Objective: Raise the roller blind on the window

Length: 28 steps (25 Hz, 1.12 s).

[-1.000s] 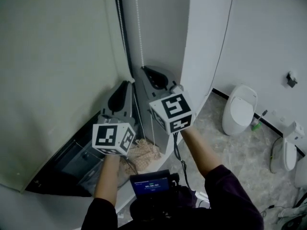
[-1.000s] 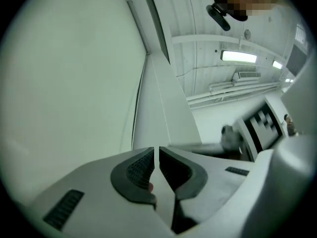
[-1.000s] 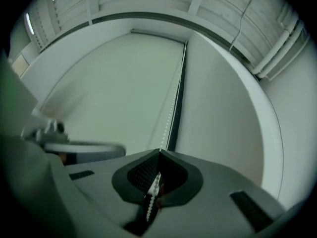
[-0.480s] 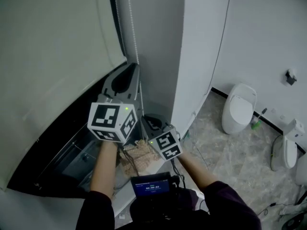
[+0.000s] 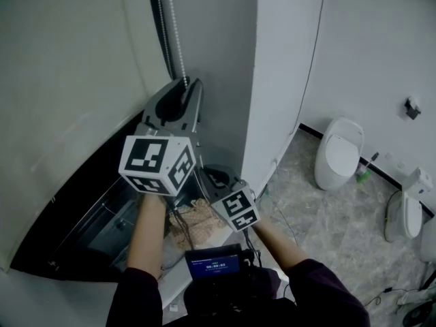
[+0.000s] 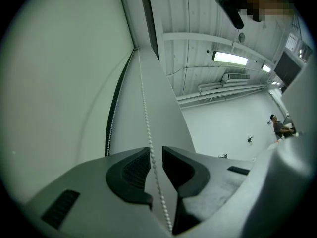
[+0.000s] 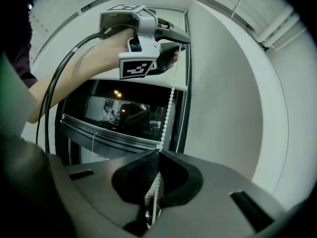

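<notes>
- White walls, a marbled floor [image 5: 327, 216] and a toilet [image 5: 338, 154] surround the window [image 5: 95, 227], whose roller blind [image 5: 68, 114] hangs partway over the dark glass.
- Left gripper [image 6: 156, 155], held high, has its jaws narrowly apart around the bead chain [image 6: 144, 108].
- Right gripper [image 7: 157, 155], lower down, is clamped on the same chain.

A white toilet [image 5: 338, 154] is noted on the marbled floor [image 5: 320, 223] against the far wall, with a green bottle [image 5: 363, 176] just beside its base. A second white fixture [image 5: 400, 213] is seen near the floor's right edge. A dark fitting [image 5: 411, 109] is mounted on the wall, and a lit ceiling lamp [image 6: 230, 58] is recorded overhead.
</notes>
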Tool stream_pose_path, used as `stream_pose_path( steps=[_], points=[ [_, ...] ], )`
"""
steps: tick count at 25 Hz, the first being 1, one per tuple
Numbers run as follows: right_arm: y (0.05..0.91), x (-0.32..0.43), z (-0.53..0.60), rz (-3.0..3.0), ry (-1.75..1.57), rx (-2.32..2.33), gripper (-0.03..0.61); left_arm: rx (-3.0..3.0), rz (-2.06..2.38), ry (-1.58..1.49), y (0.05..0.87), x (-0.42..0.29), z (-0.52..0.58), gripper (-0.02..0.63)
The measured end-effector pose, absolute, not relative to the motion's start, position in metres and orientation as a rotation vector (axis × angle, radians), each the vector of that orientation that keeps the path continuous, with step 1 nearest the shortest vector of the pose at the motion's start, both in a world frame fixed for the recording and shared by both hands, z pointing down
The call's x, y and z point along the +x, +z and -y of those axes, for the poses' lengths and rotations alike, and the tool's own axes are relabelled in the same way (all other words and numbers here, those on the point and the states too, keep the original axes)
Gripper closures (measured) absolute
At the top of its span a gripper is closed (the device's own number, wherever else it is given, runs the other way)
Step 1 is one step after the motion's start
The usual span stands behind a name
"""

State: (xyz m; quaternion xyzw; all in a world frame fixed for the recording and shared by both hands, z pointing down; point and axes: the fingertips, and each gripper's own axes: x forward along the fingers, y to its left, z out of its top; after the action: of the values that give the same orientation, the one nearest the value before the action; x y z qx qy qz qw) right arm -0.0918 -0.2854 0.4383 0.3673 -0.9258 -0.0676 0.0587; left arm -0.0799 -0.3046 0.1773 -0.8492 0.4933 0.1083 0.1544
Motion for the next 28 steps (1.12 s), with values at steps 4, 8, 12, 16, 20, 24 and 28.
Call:
stream_pose_path(
  steps=[4,8,12,16,20,24,28],
  points=[
    [0.436,-0.085,0.286,2.808,-0.205,1.129,0.569,-2.399,-1.455,0.322,0.164,-0.083,0.308,0.588],
    [0.435,-0.08,0.288,2.829,-0.138,1.112,0.569,-2.365,-1.451,0.326,0.163,-0.08,0.306,0.597],
    [0.423,-0.068,0.292,2.854,-0.093,1.124,0.566,-2.341,-1.468,0.301,0.165,-0.09,0.307,0.598],
    [0.367,-0.045,0.301,2.934,-0.105,1.181,0.565,-2.402,-1.506,0.228,0.208,-0.095,0.319,0.598],
    [0.275,-0.045,0.304,3.059,-0.215,1.169,0.565,-2.521,-1.514,0.148,0.281,-0.079,0.326,0.598],
    [0.187,-0.056,0.305,3.137,-0.383,1.14,0.552,-2.571,-1.488,0.118,0.314,-0.064,0.319,0.598],
    [0.127,-0.073,0.303,3.153,-0.518,1.117,0.517,-2.565,-1.47,0.123,0.315,-0.062,0.311,0.598]
  ],
)
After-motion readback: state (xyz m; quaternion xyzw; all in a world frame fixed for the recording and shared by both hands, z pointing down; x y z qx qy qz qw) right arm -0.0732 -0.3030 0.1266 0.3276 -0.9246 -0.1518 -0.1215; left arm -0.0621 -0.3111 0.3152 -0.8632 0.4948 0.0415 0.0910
